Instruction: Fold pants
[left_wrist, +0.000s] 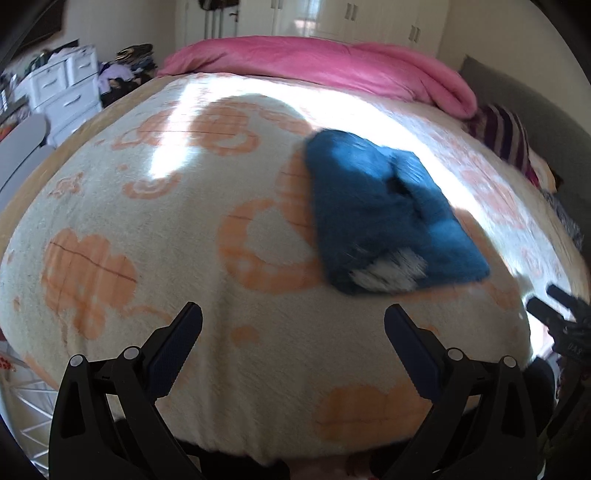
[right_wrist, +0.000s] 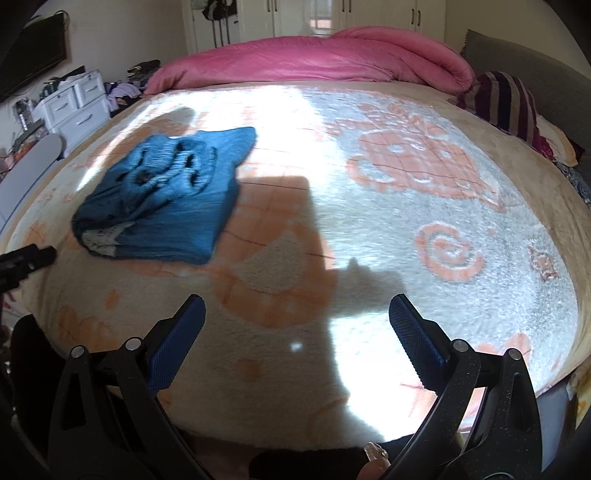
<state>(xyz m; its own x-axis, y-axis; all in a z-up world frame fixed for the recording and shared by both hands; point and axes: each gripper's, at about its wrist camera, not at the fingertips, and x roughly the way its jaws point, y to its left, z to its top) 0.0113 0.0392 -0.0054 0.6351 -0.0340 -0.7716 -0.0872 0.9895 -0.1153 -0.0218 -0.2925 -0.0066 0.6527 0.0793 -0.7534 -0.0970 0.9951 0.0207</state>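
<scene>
Left wrist view: the left gripper (left_wrist: 293, 321) has its two fingers spread wide apart, and it holds nothing. It hangs over the near edge of the bed (left_wrist: 110, 206). The bed has a cream blanket with orange shapes on it. The blue pants (left_wrist: 388, 214) lie folded in a small bundle on the blanket, toward the right side of the bed and apart from the fingers. A pink quilt (left_wrist: 314, 62) is bunched along the far edge. White drawers (left_wrist: 62, 88) stand beyond the left side of the bed.

Right wrist view: the right gripper (right_wrist: 297, 317) is spread wide too, with nothing between its fingers. It hangs over the near edge. The pants (right_wrist: 166, 195) lie near the left side of the bed (right_wrist: 461, 258), well away from this gripper. A striped pillow (right_wrist: 506, 103) sits at the far right corner, beside the pink quilt (right_wrist: 295, 59).
</scene>
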